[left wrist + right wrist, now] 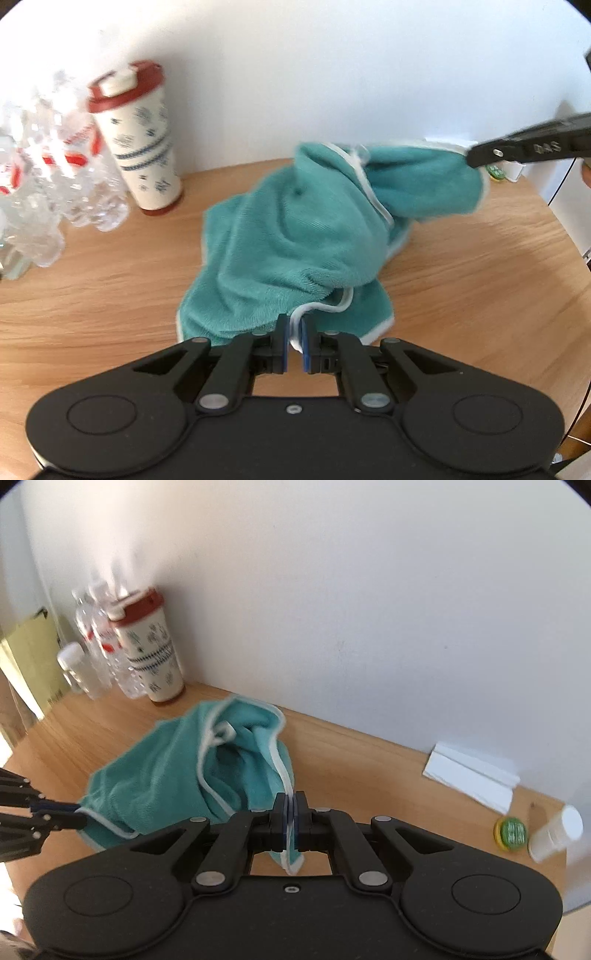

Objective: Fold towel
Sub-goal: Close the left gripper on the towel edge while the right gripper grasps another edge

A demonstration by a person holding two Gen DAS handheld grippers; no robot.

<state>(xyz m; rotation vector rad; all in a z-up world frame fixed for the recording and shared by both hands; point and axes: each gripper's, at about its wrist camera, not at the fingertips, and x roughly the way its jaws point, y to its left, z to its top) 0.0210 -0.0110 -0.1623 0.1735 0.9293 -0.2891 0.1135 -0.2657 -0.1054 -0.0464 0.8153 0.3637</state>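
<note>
Teal towel (295, 236), white-edged, bunched on wooden bench (92, 295) beside red-lidded tumbler (142, 147), each hem corner pinched by left tongs (294, 338) and right tongs (294, 821).

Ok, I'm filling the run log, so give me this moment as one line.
stage: towel bunched, unfolded | left gripper: shut on trim | right gripper: shut on trim | surface: wooden table

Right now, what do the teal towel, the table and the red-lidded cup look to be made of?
The teal towel looks like soft microfibre or terry: fuzzy pile, stitched white edging. The table shows light wood grain with a smooth finish; solid or veneer, I cannot tell. The red-lidded cup looks like matte printed paper or plastic with a plastic lid.
</note>
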